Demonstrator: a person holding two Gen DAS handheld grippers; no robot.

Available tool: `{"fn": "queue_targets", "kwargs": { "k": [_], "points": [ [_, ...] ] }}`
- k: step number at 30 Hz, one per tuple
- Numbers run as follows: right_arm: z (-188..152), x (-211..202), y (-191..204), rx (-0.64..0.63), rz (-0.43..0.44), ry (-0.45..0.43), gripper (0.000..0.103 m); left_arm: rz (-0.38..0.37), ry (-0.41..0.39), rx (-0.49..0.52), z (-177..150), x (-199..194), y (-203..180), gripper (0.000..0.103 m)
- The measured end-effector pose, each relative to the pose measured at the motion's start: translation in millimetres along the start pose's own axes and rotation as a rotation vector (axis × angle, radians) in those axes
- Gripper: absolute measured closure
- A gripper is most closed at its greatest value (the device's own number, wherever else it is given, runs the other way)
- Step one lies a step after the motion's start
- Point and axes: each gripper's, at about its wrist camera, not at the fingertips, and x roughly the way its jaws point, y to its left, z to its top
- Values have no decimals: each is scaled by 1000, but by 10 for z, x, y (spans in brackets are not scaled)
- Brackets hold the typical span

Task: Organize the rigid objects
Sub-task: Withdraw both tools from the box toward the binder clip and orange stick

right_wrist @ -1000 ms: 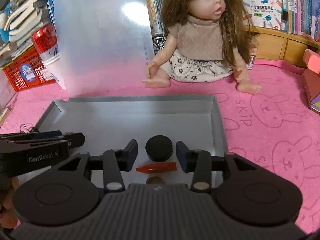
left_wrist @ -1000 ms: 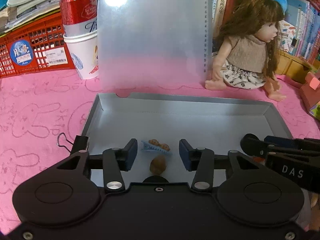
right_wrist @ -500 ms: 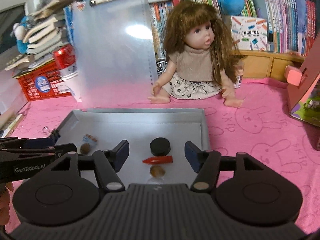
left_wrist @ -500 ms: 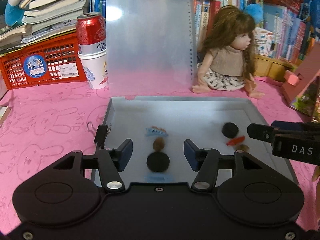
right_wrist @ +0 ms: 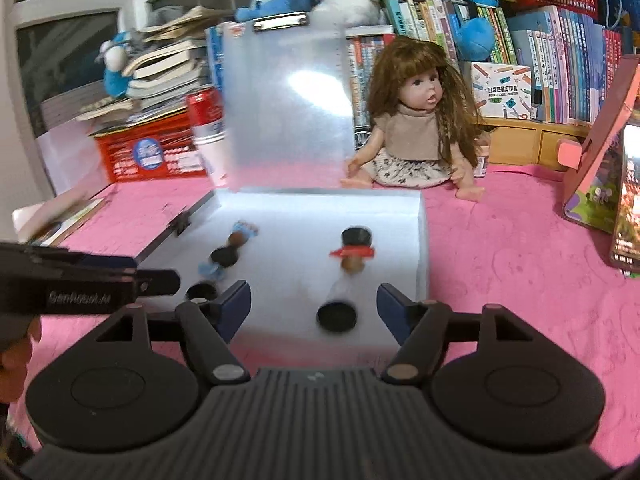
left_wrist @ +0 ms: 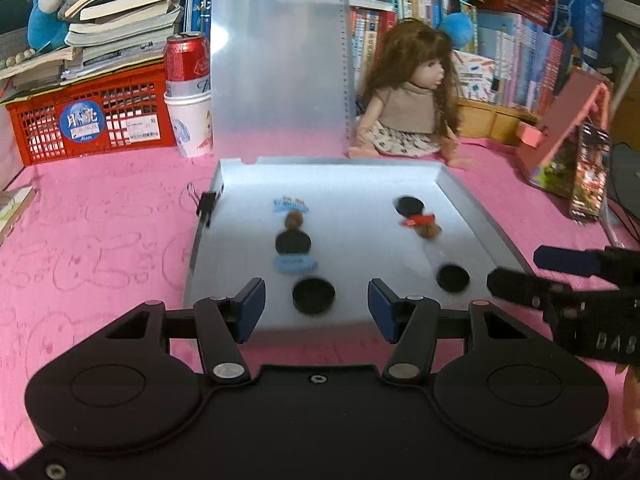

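At the near edge of the grey tray [left_wrist: 472,208], the left gripper [left_wrist: 316,306] hangs with its jaws parted and nothing between the pads; the right gripper [right_wrist: 314,306] stands wider, its jaws having just been opening, likewise empty. Straight ahead of the left gripper lies a black round cap [left_wrist: 313,295], and beyond it a column runs away toward the doll [left_wrist: 408,108]: a light blue piece [left_wrist: 295,264], a black disc [left_wrist: 293,242], a brown nut-like object [left_wrist: 295,221] and a blue hair clip [left_wrist: 291,205]. The right gripper faces its own column: a black cap [right_wrist: 336,317], a brown object [right_wrist: 352,264], a red piece [right_wrist: 353,253] lying crosswise, and a black disc [right_wrist: 357,235]. Each hand is thus nearer its own row, both rows running lengthwise away from the tools. The left view shows both rows fully; in the right view the left gripper's finger partly covers the left row. The sorting looks largely laid out.
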Motion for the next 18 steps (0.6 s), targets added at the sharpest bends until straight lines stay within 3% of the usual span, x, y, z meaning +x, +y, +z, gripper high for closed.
{"fn": "queue_targets", "kwargs": {
  "k": [11,18],
  "points": [
    [-840,-492,377,-5,12,-73,19,-4,5,-70,-419,-235,140,47],
    [-997,-429,744,-67,96,-48,19,7,-14,-84,-500,-326,170,45]
  ]
}}
